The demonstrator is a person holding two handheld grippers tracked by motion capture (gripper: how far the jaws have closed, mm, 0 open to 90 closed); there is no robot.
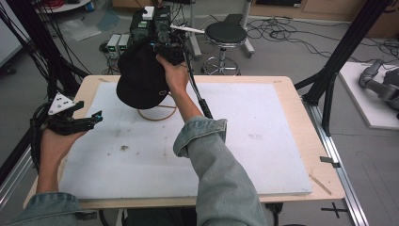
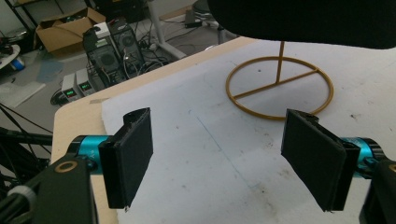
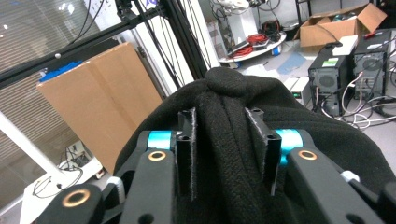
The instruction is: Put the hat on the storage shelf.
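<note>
At the left edge of the worktop [image 1: 282, 94], the left tool [image 1: 96, 116] hovers with its jaws wide apart and nothing between them, pointing toward the gold wire stand [image 2: 279, 88]. That stand sits on the white mat [image 1: 244, 155], a ring base with one thin upright post.

Above it, the black cap [image 1: 141, 77] sits over the post, its brim facing the person. The right tool [image 3: 226, 149] stands over the crown, its jaws narrow with a fold of the cap's fabric pinched between the pads, just below the top button [image 3: 226, 81].

The step in hand looks like seating the cap on the stand. To do it well, the right tool should centre the crown over the post before loosening, then open fully and lift straight up so the pads do not drag the fabric and tip the light stand. The left tool could steady the ring base if it starts to shift.
</note>
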